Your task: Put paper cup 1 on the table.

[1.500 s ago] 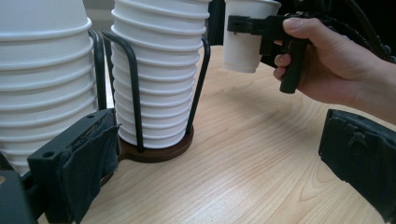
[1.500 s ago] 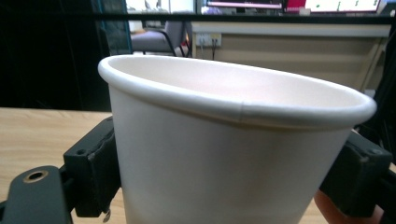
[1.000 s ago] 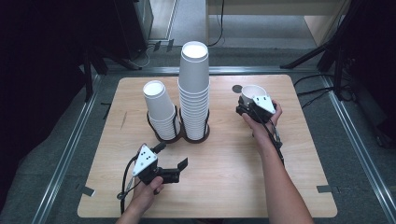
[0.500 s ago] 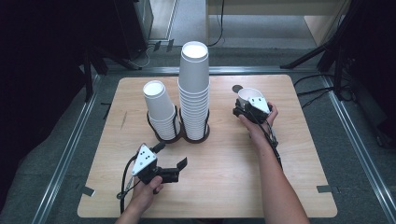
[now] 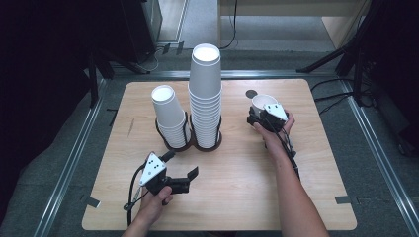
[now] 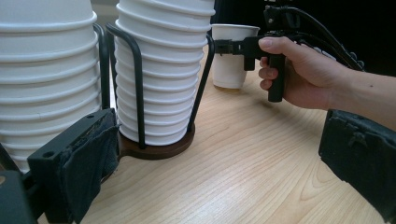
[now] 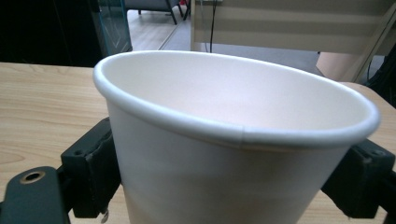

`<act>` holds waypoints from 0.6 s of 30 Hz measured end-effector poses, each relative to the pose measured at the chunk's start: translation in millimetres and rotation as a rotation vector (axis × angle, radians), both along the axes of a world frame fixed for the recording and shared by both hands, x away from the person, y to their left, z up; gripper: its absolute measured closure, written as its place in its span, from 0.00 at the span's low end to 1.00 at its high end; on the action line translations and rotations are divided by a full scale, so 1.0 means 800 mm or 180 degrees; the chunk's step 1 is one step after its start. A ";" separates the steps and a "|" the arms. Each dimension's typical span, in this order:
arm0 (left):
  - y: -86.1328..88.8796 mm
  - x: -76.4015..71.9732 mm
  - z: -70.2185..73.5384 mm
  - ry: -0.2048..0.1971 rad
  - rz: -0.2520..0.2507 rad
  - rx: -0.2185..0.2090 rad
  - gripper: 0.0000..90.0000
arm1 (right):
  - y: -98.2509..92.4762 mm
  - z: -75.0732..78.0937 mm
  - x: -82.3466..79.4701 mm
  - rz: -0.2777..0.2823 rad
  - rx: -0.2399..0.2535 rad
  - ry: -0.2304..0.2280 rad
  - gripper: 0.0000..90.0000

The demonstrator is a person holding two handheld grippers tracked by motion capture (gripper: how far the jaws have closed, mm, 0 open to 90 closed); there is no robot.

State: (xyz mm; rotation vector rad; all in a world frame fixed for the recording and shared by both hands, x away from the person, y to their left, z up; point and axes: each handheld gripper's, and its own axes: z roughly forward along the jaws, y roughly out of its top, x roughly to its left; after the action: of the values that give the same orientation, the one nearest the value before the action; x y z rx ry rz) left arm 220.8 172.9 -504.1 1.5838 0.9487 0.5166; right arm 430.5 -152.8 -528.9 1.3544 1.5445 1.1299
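White paper cup point(image 5: 263, 104), single, upright on table point(image 5: 237, 192), right of the tall stack point(image 5: 205, 96) and apart from it. Right gripper point(image 5: 260, 114) at the cup, one jaw on either side of its wall; jaws have just been opening, and whether the pads still press cannot be told. Short stack point(image 5: 170, 116) just left of the tall stack, each in a dark wire holder point(image 5: 203, 143). Left gripper point(image 5: 180, 170) near and in front of the stacks, jaws spread wide, holding nothing.

surface: light wooden tabletop point(image 5: 237, 197) | centre-left: two dark ring-base wire holders point(image 5: 205, 144) with stacked white paper cups point(image 5: 205, 89) | far right: single white paper cup point(image 5: 261, 103) standing
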 end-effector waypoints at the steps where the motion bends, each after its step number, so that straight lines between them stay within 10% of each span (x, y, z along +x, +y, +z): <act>1: 0.000 0.000 0.000 0.0001 0.0002 -0.0006 0.00 | -0.001 0.000 0.000 0.0012 0.0012 0.0013 0.13; 18: -0.002 0.000 0.000 -0.0005 -0.0011 0.0014 0.00 | 0.005 -0.007 -0.011 0.0075 -0.0109 0.0084 0.14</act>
State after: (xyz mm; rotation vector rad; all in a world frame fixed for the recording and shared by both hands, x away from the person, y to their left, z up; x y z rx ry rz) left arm 220.7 171.6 -504.5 1.5885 0.9442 0.5177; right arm 421.9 -148.4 -534.4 1.3368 1.5955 1.0990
